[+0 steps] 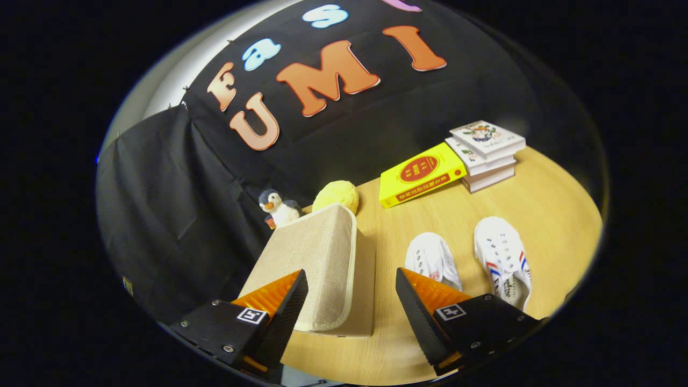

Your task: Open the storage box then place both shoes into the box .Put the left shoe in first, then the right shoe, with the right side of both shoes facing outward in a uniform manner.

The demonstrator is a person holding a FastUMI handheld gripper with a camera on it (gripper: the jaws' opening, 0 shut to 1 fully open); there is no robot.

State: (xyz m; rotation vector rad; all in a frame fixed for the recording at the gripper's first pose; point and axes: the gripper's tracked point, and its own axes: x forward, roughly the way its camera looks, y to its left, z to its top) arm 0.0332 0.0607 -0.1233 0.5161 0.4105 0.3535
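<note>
The gripper [352, 303] hovered above the wooden table [537, 215], tilted and looking down, its 2 fingers spread apart with nothing between them. The storage box [317, 263], beige fabric with its lid closed, sat just ahead, its near corner showing in the gap by one finger. Beside it lay 2 white shoes [467, 260], side by side, one partly behind the other finger. Beyond were a yellow book [419, 174], stacked books [489, 153], a plush penguin [277, 208] and a yellow ball [336, 196].

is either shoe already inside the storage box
No, both white shoes sit on the wooden table beside the closed storage box, with the open gripper hovering over the box's near edge.
</note>
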